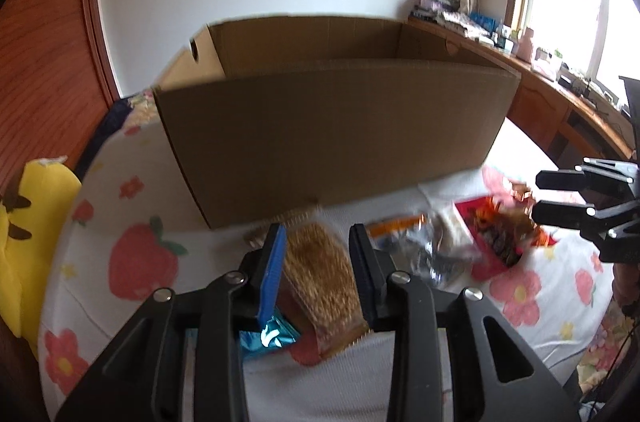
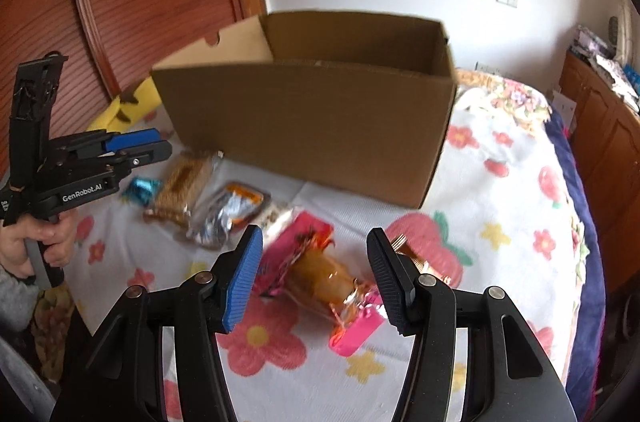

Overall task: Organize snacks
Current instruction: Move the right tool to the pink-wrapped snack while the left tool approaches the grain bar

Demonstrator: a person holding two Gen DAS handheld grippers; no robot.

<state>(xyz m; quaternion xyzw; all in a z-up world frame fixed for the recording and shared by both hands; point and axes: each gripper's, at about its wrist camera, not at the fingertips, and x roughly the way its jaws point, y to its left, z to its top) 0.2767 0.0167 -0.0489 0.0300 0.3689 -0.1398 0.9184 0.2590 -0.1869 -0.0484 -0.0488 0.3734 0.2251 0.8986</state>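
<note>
An open cardboard box (image 1: 332,126) stands on the flowered bed, also in the right wrist view (image 2: 312,126). Snack packs lie in front of it: a golden-brown cracker pack (image 1: 320,274) (image 2: 184,182), a blue foil pack (image 1: 268,336) (image 2: 142,188), a silver and orange pack (image 1: 424,246) (image 2: 228,214), and a pink pack (image 1: 496,238) (image 2: 320,278). My left gripper (image 1: 318,254) is open with its jaws either side of the cracker pack. My right gripper (image 2: 314,270) is open above the pink pack.
A yellow plush toy (image 1: 24,242) lies at the bed's left edge by a wooden wardrobe (image 2: 140,2). A cluttered wooden desk (image 1: 540,74) runs under the window on the right. The bed sheet (image 2: 500,182) extends right of the box.
</note>
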